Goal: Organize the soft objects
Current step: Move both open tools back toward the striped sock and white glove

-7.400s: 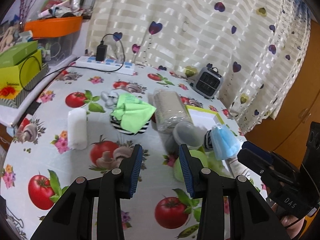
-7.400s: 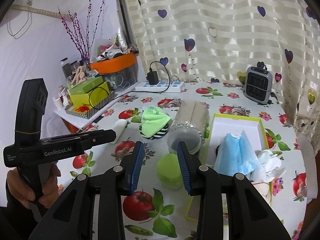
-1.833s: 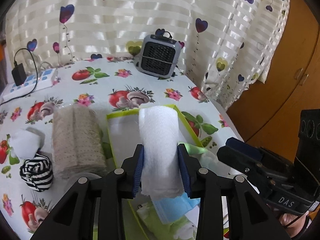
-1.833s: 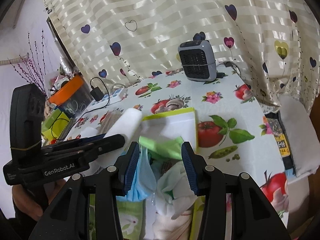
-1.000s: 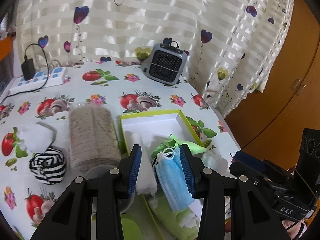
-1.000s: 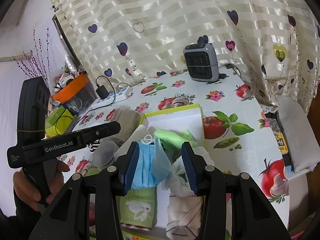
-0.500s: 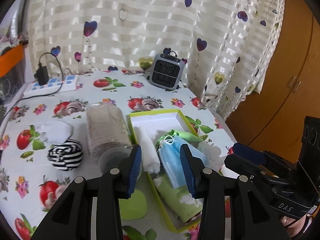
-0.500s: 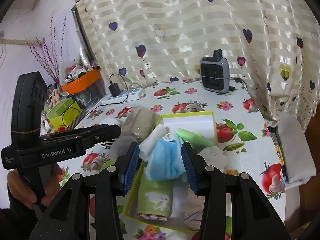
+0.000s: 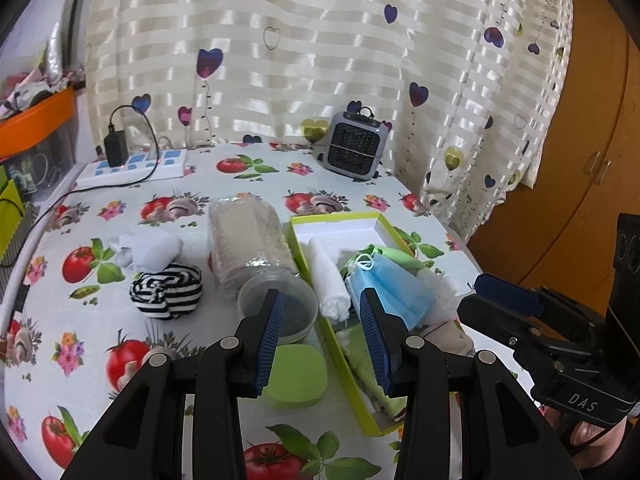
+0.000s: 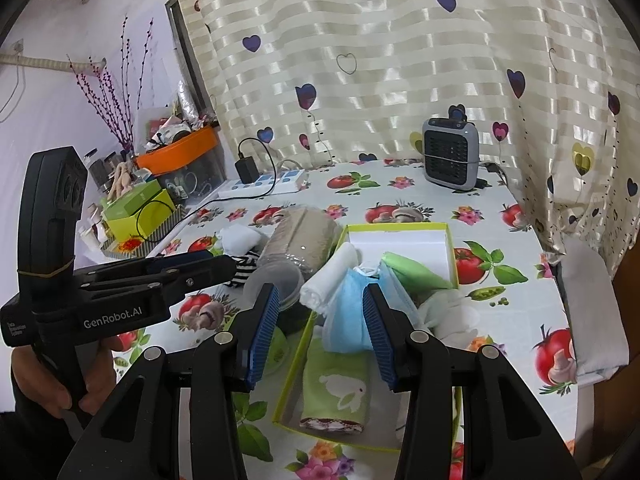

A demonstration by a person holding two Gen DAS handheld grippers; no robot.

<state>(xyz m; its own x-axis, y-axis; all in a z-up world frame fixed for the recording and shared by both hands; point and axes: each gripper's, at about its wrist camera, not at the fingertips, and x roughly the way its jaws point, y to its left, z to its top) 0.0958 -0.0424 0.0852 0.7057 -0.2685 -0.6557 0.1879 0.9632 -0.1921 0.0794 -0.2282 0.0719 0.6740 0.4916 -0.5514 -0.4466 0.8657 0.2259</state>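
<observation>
Clear plastic jar point(image 9: 256, 252) lies beside yellow-rimmed cardboard box point(image 9: 384, 222); white towel roll point(image 9: 326, 276) now boxed. L gripper point(image 9: 320, 330) & R gripper point(image 10: 318, 330) jaws open, empty.

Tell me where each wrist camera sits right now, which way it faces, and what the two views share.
Left wrist: on the left gripper, angled down at the yellow-green box; its fingers and the right gripper show.
Right wrist: on the right gripper, angled down at the same box; its fingers, the left gripper and a hand show.
Shared: box, blue mask, jar, heater, curtain.
</observation>
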